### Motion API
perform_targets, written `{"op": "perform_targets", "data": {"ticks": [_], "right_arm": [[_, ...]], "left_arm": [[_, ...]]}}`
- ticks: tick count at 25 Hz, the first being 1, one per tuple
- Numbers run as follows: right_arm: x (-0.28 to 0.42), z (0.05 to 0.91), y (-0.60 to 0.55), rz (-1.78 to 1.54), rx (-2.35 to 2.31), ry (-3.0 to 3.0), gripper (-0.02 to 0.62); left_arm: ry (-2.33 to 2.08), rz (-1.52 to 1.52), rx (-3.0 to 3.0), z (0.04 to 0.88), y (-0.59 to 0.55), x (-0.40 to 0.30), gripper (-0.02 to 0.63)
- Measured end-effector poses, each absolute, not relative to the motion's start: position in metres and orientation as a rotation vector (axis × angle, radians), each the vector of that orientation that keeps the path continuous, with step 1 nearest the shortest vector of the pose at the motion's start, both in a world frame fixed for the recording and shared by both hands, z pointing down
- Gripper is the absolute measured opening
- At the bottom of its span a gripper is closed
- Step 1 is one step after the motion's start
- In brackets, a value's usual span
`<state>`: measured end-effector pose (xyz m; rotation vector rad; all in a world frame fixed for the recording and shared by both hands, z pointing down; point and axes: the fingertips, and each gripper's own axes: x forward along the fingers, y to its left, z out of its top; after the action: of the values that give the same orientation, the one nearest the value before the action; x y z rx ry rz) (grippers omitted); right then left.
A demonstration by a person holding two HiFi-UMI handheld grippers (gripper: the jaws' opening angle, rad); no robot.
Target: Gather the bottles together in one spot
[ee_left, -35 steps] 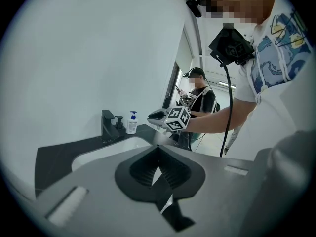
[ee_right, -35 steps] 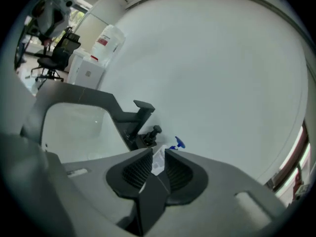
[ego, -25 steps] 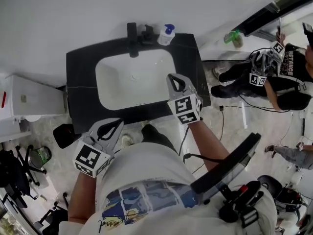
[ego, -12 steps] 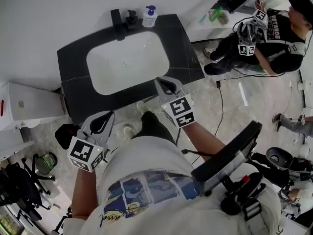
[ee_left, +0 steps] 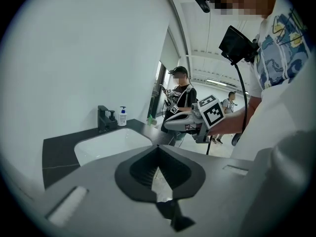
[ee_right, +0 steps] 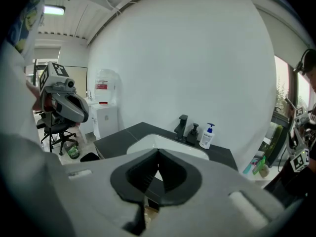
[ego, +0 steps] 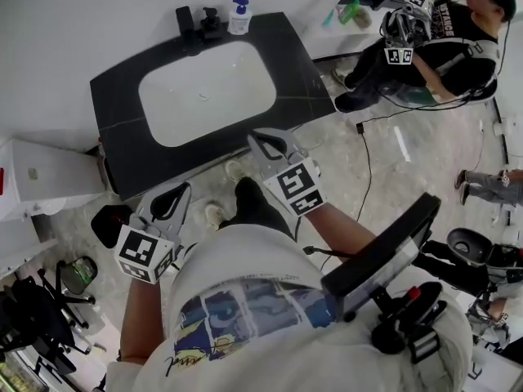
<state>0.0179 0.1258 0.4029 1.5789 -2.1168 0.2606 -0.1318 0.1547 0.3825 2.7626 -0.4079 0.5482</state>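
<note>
We are holding the left gripper (ego: pixel 181 191) over the floor, jaws pressed together on nothing. The white pump bottle (ego: pixel 239 16) is standing at the back of the black counter (ego: pixel 122 137), well apart, between twelve and one o'clock. The right gripper (ego: pixel 254 138) is hovering at the counter's front edge, closed and empty, the bottle at twelve o'clock. A green bottle (ego: pixel 351 12) is sitting at one o'clock.

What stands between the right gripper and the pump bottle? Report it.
Nothing visible. The right gripper, shut and empty, hangs near the countertop's front edge; only the open white basin lies between it and the pump bottle. The faucet stands aside, left of the bottle.
</note>
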Motion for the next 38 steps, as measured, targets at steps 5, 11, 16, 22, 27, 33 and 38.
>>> {"op": "perform_targets", "data": {"ticks": [5,11,16,22,27,33,38], "right_arm": [[0.004,0.402,0.133,0.247,1.56,-2.138,0.002],[-0.007,0.397,0.139,0.233,1.545,-2.161,0.002],[-0.013,0.394,0.142,0.224,1.533,-2.168,0.002],[-0.016,0.395,0.147,0.225,1.525,-2.168,0.002],[-0.014,0.395,0.148,0.224,1.528,-2.161,0.002],[-0.01,0.403,0.146,0.23,1.533,-2.146,0.002],[-0.026,0.415,0.166,0.308,1.512,-2.148,0.002]], "left_arm": [[-0.405,0.557,2.768,0.385,0.162,-0.138,0.002],[-0.403,0.566,2.77,0.387,0.167,-0.144,0.002],[-0.4,0.566,2.769,0.389,0.169,-0.146,0.003],[-0.389,0.569,2.773,0.39,0.172,-0.145,0.002],[-0.384,0.569,2.777,0.391,0.171,-0.143,0.003],[-0.355,0.568,2.773,0.401,0.17,-0.14,0.003],[-0.328,0.624,2.719,0.409,0.187,-0.152,0.002]]}}
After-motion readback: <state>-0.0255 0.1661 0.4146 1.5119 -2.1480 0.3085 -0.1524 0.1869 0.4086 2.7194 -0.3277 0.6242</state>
